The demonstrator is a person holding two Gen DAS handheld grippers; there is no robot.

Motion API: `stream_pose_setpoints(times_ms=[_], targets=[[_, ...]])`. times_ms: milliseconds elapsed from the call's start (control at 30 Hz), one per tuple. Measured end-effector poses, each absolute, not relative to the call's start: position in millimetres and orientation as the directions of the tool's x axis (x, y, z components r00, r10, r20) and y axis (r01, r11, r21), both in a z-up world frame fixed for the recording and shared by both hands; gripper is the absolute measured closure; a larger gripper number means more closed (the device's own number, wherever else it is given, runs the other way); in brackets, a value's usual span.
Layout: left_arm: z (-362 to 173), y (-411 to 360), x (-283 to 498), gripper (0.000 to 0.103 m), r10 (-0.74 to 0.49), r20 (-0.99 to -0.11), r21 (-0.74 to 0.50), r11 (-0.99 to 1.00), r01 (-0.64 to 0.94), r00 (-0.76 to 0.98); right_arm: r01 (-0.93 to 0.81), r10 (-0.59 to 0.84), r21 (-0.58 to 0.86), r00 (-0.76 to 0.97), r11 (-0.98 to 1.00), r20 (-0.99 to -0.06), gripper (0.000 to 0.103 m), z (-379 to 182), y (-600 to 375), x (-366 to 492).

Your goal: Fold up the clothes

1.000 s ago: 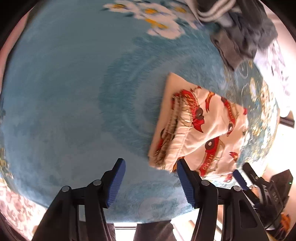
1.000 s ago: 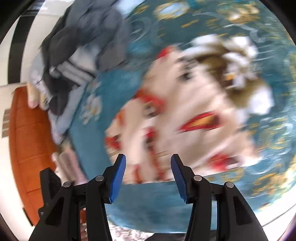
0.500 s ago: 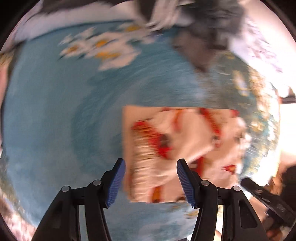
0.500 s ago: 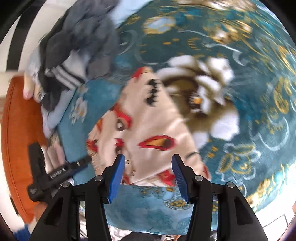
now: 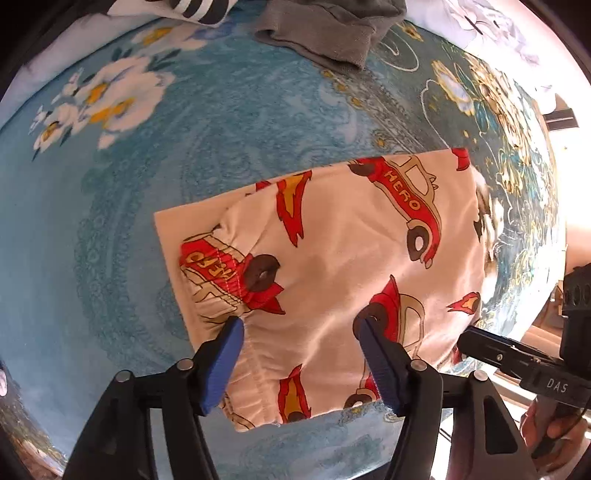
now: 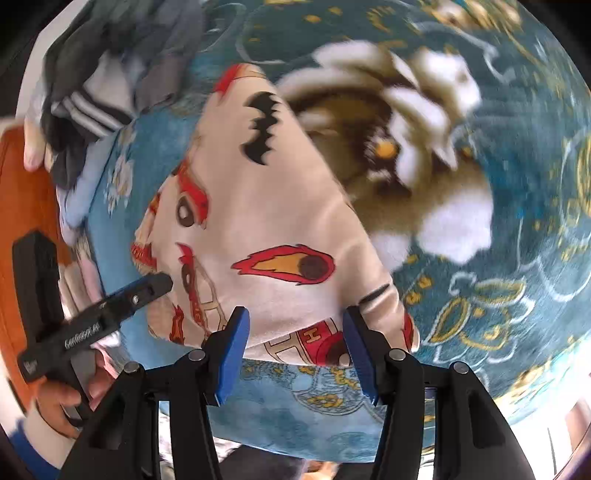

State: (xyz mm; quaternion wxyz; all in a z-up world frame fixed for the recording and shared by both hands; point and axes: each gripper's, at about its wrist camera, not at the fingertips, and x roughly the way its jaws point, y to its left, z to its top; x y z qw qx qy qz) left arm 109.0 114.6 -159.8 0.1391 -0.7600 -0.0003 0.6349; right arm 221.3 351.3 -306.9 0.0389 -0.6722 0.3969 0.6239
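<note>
A folded cream garment with red car and flame prints (image 5: pixel 343 266) lies flat on the blue patterned blanket (image 5: pixel 110 240). It also shows in the right wrist view (image 6: pixel 266 229). My left gripper (image 5: pixel 299 328) is open and hovers over the garment's near edge by its elastic waistband. My right gripper (image 6: pixel 293 317) is open over the garment's other near edge. Neither holds cloth. The right gripper shows at the left wrist view's right edge (image 5: pixel 517 362); the left gripper shows in the right wrist view (image 6: pixel 110 306).
A pile of grey and striped clothes (image 5: pixel 325 29) lies at the blanket's far side, also in the right wrist view (image 6: pixel 107 81). An orange wooden bed frame (image 6: pixel 14 221) runs along the left. A brown and white flower print (image 6: pixel 406 147) lies beside the garment.
Both grippers have moved in closer over the folded garment; the left one swung from its left side to above its near edge. Both jaws stay open.
</note>
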Motion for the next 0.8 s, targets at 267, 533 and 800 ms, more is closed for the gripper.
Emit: stream_pose_setpoints(times_ms=[267,533,800], targets=[[-147,58,118,0.020,0.253,-0.955,-0.249,-0.967,0.043,0.155,-0.544,-0.479,0.488,-0.171,-0.683,-0.861,0.044,-284,375,215],[-180,20,127,0.013,0.389,-0.905,-0.350,-0.911,0.218,0.173,-0.559,-0.529,0.539,-0.198,-0.631,-0.825,0.040,-311,409,199],[-187,47,128,0.013,0.433,-0.880,-0.423,-0.901,0.094,0.193,-0.467,-0.601,0.586,-0.137,-0.662,-0.787,0.039,-337,396,179]])
